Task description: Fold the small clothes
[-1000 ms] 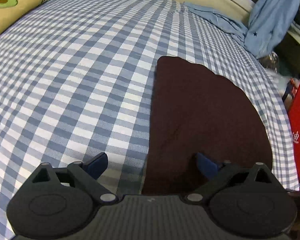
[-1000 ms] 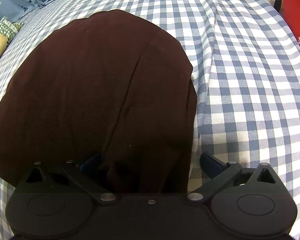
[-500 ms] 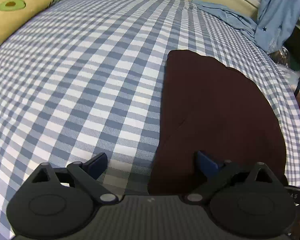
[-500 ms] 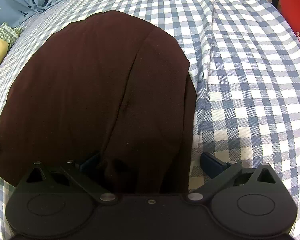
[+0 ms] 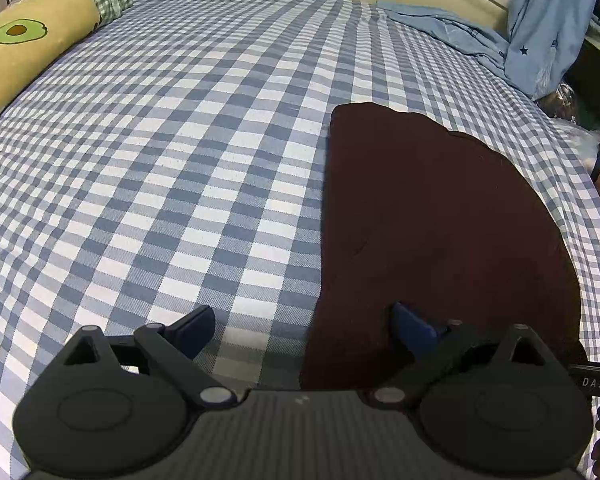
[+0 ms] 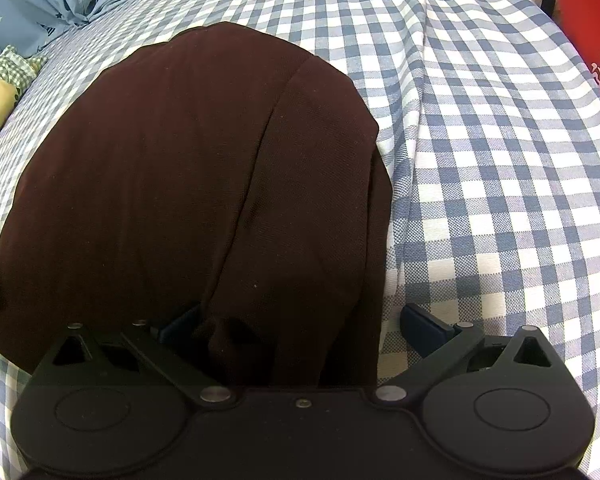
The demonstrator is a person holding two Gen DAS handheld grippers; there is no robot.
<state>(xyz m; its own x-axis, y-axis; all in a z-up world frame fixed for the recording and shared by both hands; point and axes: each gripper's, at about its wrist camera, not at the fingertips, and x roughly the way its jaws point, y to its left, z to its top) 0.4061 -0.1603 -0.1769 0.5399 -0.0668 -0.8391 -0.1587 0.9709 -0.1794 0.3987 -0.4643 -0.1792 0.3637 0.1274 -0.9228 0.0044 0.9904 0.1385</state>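
Observation:
A dark maroon garment [image 5: 432, 216] lies folded flat on the blue-and-white checked bedsheet [image 5: 180, 168]. In the left wrist view my left gripper [image 5: 304, 328] is open; its right finger is over the garment's near left edge and its left finger is over the sheet. In the right wrist view the garment [image 6: 172, 168] fills the middle, with a seam line running down it. My right gripper [image 6: 300, 326] is open, and the garment's near right edge lies bunched between its fingers.
A yellow avocado-print bolster [image 5: 24, 48] lies at the far left. Light blue star-print clothes [image 5: 540, 24] are heaped along the far edge of the bed. A red bag [image 6: 592, 20] stands off the bed's right side.
The left gripper has pulled back and tilted up a little, so more of the bed and bolster shows. The right gripper has hardly moved. The garment lies as before.

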